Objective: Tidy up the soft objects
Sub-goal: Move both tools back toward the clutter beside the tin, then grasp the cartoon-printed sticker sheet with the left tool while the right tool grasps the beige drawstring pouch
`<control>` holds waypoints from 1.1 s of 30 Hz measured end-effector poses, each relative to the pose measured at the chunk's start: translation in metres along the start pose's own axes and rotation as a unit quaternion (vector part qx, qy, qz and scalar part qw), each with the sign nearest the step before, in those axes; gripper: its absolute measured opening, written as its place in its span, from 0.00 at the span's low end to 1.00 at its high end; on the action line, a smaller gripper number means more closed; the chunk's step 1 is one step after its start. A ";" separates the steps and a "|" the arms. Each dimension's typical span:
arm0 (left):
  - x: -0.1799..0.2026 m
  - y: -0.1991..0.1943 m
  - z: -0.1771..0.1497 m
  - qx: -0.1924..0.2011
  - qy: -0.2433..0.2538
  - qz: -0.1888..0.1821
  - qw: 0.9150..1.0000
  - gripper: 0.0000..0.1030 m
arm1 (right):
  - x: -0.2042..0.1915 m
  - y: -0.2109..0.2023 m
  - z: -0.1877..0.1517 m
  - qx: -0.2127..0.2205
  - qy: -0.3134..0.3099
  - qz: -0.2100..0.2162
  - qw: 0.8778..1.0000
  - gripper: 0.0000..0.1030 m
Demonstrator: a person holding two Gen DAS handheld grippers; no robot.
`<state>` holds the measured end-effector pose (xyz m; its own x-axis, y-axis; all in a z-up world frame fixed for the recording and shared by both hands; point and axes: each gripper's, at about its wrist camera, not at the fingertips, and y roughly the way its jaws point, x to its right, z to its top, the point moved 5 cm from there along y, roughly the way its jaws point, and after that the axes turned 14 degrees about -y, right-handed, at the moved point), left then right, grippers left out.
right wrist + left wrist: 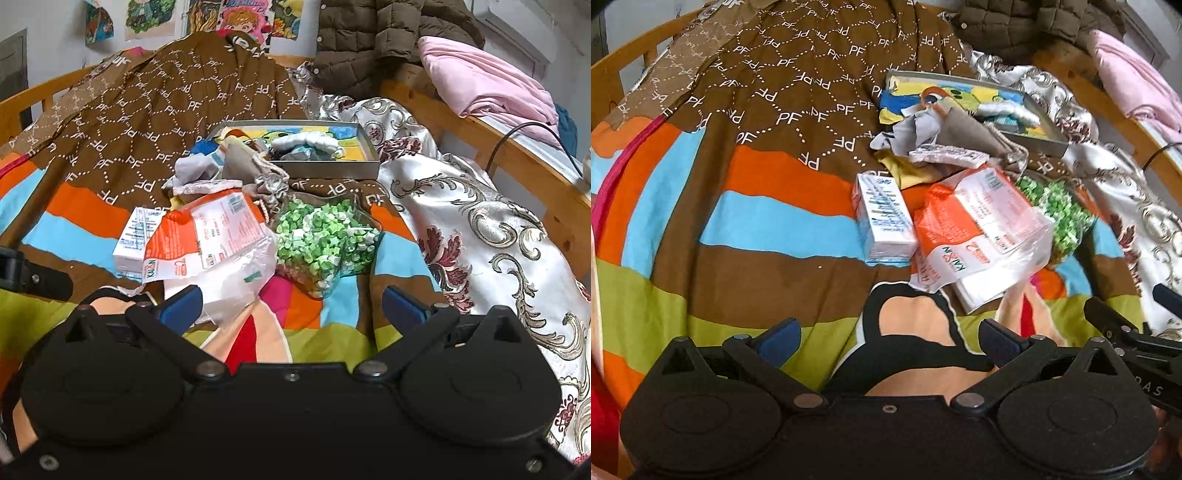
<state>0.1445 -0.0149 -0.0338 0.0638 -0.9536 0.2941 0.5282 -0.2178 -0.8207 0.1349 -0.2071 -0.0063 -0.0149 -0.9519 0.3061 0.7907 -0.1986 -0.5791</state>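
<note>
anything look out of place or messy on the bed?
Yes. Grey cloth pieces spill over the front rim of the shallow tray instead of lying inside. The orange-and-white plastic pack lies crumpled, leaning on the small white carton.

The small white carton [135, 240] is half covered by the orange-and-white plastic pack [210, 236], and its print is too blurred to read. Inside the grey tray [332, 168] the pale bundle is partly screened by the near wall. The heap of grey cloths [934, 133] hides the tray's front corner in the left view. The pink blanket [1137, 81] runs off the right edge. The wall pictures [240, 14] are cropped by the top edge. The right tool [1126, 332] shows only as a black sliver at the frame's side.
</note>
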 end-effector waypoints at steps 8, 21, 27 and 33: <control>-0.002 0.003 0.000 -0.002 -0.004 0.013 1.000 0.99 | -0.008 0.009 0.000 -0.002 -0.023 0.010 1.000 0.99; -0.019 0.021 -0.001 -0.037 -0.040 0.063 0.997 0.99 | -0.011 0.022 0.000 -0.007 -0.028 0.032 0.999 0.99; -0.022 0.022 0.004 -0.035 -0.042 0.067 0.996 0.99 | -0.009 0.028 0.000 -0.006 -0.022 0.051 0.998 0.99; -0.022 0.027 0.017 -0.031 -0.043 0.070 0.996 0.99 | -0.010 0.038 0.006 -0.004 -0.001 0.108 0.994 0.99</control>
<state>0.1717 0.0041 -0.0537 0.2066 -0.9550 0.2130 0.4566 -0.0984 -0.8842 0.1688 -0.2041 -0.0265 0.1560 -0.9720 0.1756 0.7709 0.0087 -0.6369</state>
